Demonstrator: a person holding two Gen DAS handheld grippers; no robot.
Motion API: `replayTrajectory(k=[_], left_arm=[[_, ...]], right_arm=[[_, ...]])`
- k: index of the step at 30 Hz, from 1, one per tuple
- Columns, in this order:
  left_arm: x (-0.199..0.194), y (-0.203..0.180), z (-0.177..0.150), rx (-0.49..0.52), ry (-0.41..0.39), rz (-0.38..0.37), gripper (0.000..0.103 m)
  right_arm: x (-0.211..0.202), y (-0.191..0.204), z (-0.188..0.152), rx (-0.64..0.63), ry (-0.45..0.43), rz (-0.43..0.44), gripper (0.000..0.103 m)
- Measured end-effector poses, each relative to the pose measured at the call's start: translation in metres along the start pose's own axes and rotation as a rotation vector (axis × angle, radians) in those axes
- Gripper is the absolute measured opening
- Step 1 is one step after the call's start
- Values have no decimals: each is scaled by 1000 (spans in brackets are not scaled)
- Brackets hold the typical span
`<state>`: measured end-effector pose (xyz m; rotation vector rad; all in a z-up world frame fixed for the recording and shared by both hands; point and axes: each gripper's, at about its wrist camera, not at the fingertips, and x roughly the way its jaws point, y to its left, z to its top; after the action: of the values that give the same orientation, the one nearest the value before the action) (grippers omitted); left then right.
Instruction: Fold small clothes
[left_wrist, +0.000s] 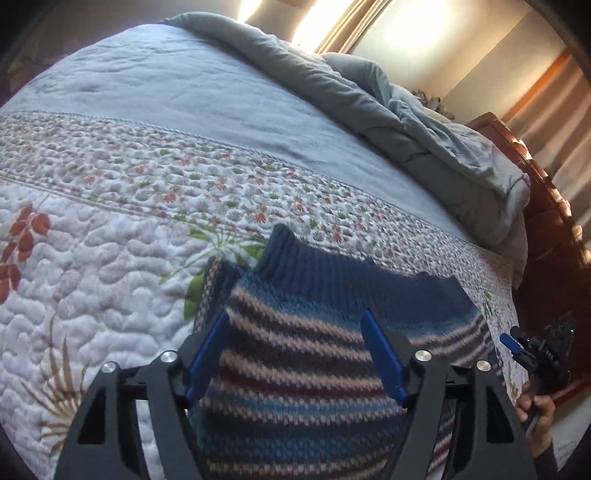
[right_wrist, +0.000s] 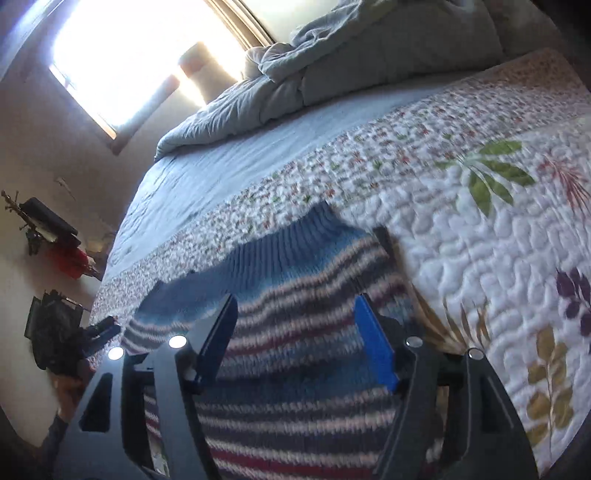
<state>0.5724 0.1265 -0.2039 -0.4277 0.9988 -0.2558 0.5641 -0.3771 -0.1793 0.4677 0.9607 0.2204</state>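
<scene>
A small knitted sweater (left_wrist: 303, 369) (right_wrist: 295, 354), striped in blue, grey, pink and dark red with a ribbed navy collar, lies flat on the quilted bedspread (left_wrist: 110, 266) (right_wrist: 480, 258). My left gripper (left_wrist: 293, 314) hovers over its left part, blue pads wide apart with only the flat knit below them. My right gripper (right_wrist: 295, 297) stands open the same way over the right part. Neither gripper's pads press on the fabric. A person's hand (left_wrist: 535, 406) holds the right gripper at the lower right of the left wrist view.
A bunched grey duvet (left_wrist: 406, 122) (right_wrist: 295, 85) lies across the far end of the bed. A wooden bed frame (left_wrist: 546, 236) borders the bed on one side. Dark objects (right_wrist: 48, 221) sit by the wall under a bright window (right_wrist: 129, 55).
</scene>
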Motion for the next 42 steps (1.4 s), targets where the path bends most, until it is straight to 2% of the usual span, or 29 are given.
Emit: replayTrajectory(k=[1,2,3,5,7,9,10,13,16,18,20,22,26,28,30,31,32,35,39,42], left_arm=[[-10,0,-12,12,3,13,77],[-23,-2,-26,26,6,26,78],[-32,-5,-38,39,13,42,81],[-52,-15,-66,88,32,126,84],[-72,-24,-86,157,43,180,87],[-96,-32,-106,225,36,217,90],[-107,-38,-113,257,27,232,91],[-139,-49,-129,334,-8,246,92],[-161,-56,-132,416,-57,277,94],[-171,-55,-128,462,-87,295,95],[-176,-51,-124,489,-102,313,95],[-179,-44,-120,493,-99,316,95],[-168,-23,-104,511,-83,333,95],[-154,-9,-93,492,-37,286,96],[-133,14,-73,417,31,154,96],[-124,23,-65,379,57,96,96],[-109,36,-51,319,103,22,96],[-68,70,-16,139,176,-122,96],[-24,94,7,-7,240,-255,96],[3,95,15,-44,291,-307,96]], right_arm=[[4,-9,-15,21,36,-19,72],[11,-20,-28,47,82,-37,71],[14,-29,-37,60,97,-42,63],[1,-27,-45,44,58,-68,61],[-21,-17,-52,65,20,-57,73],[-46,16,-71,2,-12,-18,74],[-53,34,-81,-47,-20,-17,76],[-65,110,-142,-300,-23,-37,82],[-52,191,-216,-608,-35,-102,86],[-36,229,-250,-760,-52,-137,89],[-12,265,-277,-895,-67,-177,90],[9,288,-290,-976,-95,-220,90],[64,326,-305,-1132,-89,-311,90],[85,342,-314,-1214,-89,-369,90],[109,356,-322,-1290,-74,-433,90],[117,364,-326,-1330,-100,-466,90],[121,370,-330,-1355,-123,-486,90],[135,384,-335,-1414,-175,-558,90],[147,393,-335,-1439,-211,-605,90],[153,393,-328,-1419,-235,-612,90]])
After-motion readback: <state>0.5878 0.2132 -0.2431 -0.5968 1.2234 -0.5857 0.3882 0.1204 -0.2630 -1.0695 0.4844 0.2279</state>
